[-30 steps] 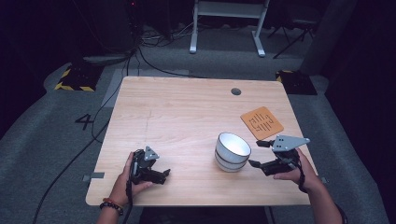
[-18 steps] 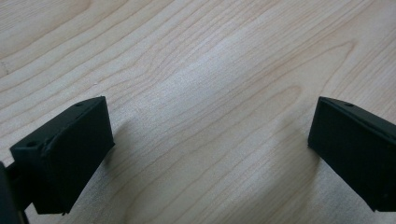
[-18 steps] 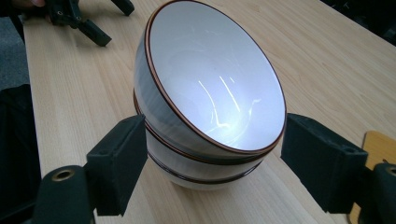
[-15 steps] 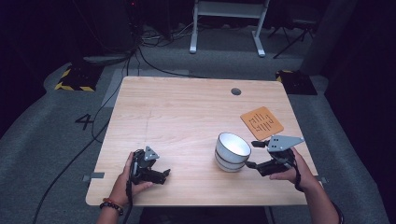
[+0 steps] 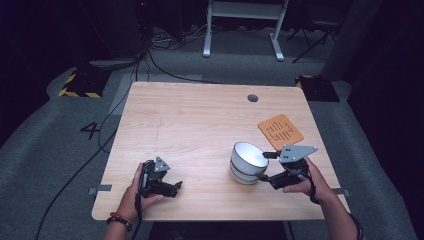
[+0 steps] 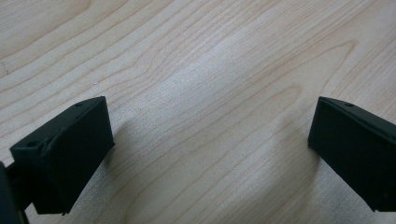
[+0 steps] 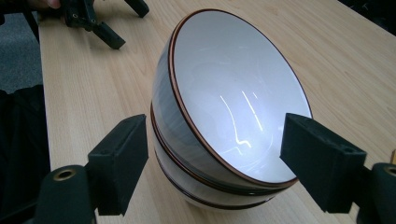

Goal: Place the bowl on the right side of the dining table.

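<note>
Right gripper open astride stacked bowls

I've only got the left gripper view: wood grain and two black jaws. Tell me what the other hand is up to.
Observer: The right gripper is at a stack of two white bowls near the table's front right; its jaws are open, one on each side of the rim.
Operator: Say whether it's touching them.
Observer: Not gripping. In the right gripper view one jaw sits outside the wall and the other over the white inside of the top bowl, with gaps showing.
Operator: List anything else on the table.
Observer: An orange coaster lies flat just behind the bowls, apart from them.
Operator: Place my gripper.
Observer: The left gripper rests low near the front left edge, jaws open, pointing toward the bowls.
</note>
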`<act>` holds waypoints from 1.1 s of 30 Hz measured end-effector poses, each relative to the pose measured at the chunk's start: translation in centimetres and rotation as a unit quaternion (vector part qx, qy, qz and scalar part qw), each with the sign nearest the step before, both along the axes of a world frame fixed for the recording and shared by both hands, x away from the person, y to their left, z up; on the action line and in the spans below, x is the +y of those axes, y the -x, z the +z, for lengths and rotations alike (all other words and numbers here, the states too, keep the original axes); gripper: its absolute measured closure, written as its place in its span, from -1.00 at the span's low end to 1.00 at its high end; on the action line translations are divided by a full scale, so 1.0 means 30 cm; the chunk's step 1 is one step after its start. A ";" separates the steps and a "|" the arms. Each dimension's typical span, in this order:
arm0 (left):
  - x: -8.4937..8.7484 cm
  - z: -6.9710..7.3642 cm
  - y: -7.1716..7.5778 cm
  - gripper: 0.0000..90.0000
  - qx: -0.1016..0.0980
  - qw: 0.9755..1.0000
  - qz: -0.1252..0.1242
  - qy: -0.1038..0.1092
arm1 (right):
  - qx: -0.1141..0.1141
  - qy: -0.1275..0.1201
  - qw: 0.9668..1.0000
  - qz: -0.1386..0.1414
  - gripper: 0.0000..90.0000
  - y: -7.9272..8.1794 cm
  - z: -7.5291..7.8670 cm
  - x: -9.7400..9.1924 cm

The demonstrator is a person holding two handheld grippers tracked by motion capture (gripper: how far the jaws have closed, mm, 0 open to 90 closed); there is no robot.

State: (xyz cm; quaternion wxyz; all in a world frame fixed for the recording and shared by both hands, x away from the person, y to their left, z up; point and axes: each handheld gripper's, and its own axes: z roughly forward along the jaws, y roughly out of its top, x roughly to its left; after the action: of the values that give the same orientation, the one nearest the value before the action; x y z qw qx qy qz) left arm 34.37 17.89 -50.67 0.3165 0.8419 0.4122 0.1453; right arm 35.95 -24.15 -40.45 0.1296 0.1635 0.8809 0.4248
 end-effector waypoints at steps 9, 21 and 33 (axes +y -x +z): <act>0.000 0.000 0.000 -1.00 0.000 1.000 0.000 0.000 | 0.006 0.004 1.000 0.007 -0.47 -0.006 -0.002 0.027; -0.001 -0.001 0.000 -1.00 -0.001 1.000 0.001 0.001 | 0.010 0.006 1.000 0.020 -0.40 -0.017 0.003 0.056; 0.000 0.000 0.000 -1.00 -0.001 1.000 0.000 0.001 | 0.024 0.006 0.999 0.028 -0.22 -0.036 0.003 0.080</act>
State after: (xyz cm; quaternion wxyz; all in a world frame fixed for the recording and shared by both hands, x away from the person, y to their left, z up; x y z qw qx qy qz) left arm 34.36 17.88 -50.68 0.3172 0.8415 0.4124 0.1459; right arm 37.04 -21.74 -40.35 0.0970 0.1481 0.8906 0.4190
